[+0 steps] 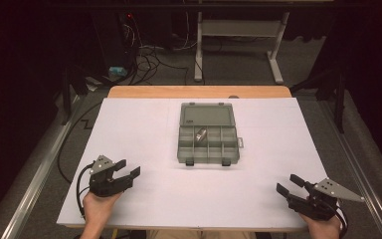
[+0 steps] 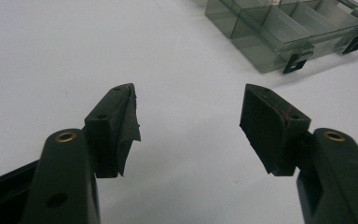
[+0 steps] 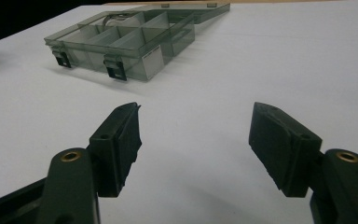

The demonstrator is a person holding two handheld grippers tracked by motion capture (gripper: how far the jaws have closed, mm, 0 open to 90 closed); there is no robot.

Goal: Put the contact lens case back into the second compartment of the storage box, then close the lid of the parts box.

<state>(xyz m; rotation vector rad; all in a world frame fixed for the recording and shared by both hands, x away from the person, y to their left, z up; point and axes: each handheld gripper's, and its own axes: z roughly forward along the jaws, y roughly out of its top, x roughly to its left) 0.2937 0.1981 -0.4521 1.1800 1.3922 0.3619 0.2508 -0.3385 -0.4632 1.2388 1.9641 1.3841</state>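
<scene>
Organizer box (image 1: 208, 133) — light, stiff, slippery plastic, lid open; grip its near latches — your left gripper (image 1: 128, 168) and right gripper (image 1: 289, 183) both spread, empty.

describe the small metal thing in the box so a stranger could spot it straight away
On the white table, find the open grey compartment box at its middle. In the row of cells nearest the lid, the second cell from the left holds a small shiny metal piece, the box's sole visible content.
</scene>
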